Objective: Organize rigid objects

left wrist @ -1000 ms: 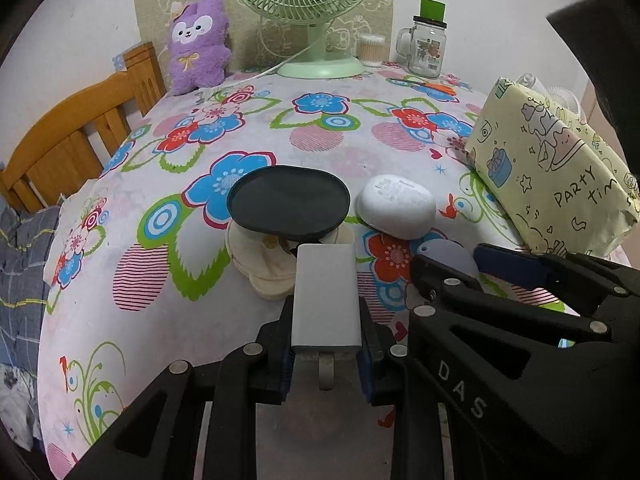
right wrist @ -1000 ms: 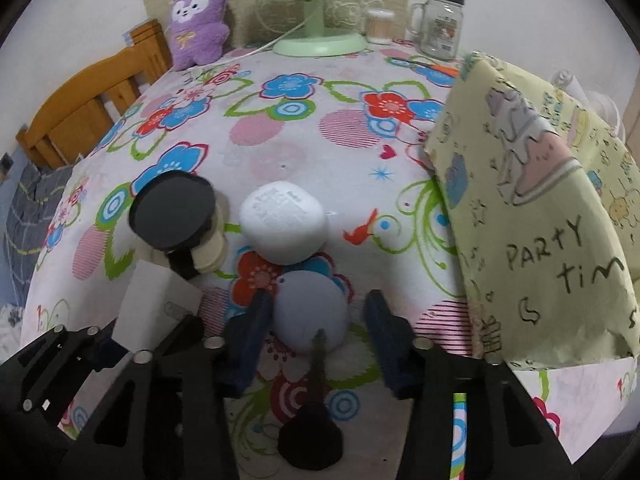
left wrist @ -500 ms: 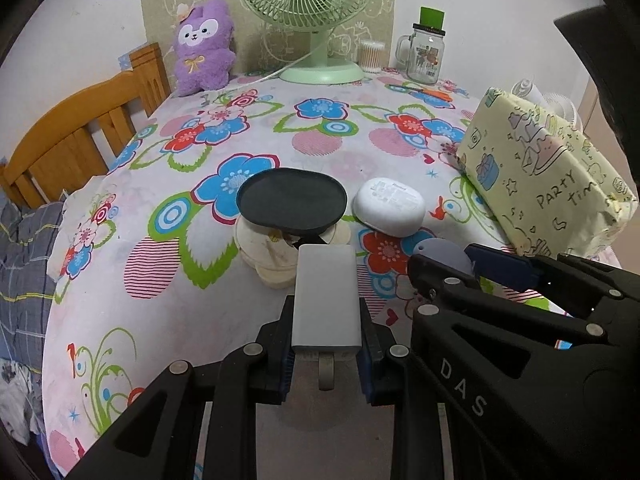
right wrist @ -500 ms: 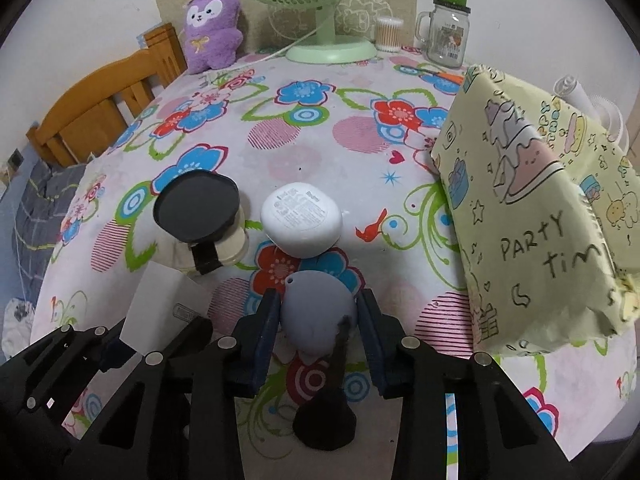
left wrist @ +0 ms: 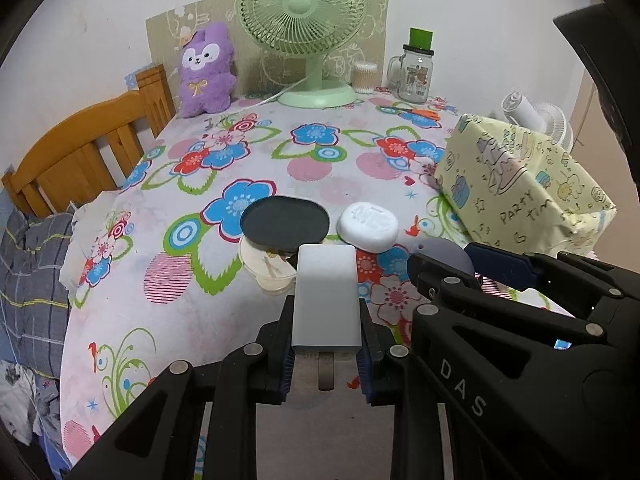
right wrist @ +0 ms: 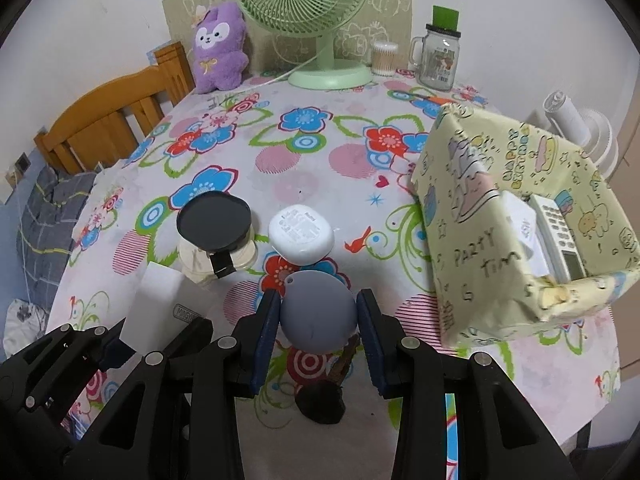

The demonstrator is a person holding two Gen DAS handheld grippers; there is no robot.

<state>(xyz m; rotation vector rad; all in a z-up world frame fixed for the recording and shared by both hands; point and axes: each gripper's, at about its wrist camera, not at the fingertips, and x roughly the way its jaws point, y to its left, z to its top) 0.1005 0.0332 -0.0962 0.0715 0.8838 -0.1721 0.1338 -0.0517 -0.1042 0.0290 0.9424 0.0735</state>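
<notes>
My left gripper [left wrist: 325,314] is shut on a white rectangular charger block [left wrist: 325,292], held above the flowered table [left wrist: 332,184]. My right gripper [right wrist: 319,300] is shut on a grey-blue round case [right wrist: 318,312], also off the table. In the left wrist view the right gripper [left wrist: 452,258] sits close on the right, still carrying the grey case [left wrist: 444,250]. In the right wrist view the left gripper [right wrist: 160,320] with the charger block [right wrist: 160,296] is at lower left. On the table ahead lie a white oval case [right wrist: 301,232] and a black-lidded cream tub [right wrist: 214,222].
An open box in yellow party paper [right wrist: 500,184] stands to the right with a remote control [right wrist: 558,232] inside. A small dark object [right wrist: 320,400] lies below the right gripper. A green fan [left wrist: 304,20], purple plush [left wrist: 206,68], glass jar [left wrist: 414,74] and wooden chair [left wrist: 80,148] line the far side.
Both grippers have risen from the table with their objects, so the table items look smaller and farther. The right fingers closed in against the grey case.
</notes>
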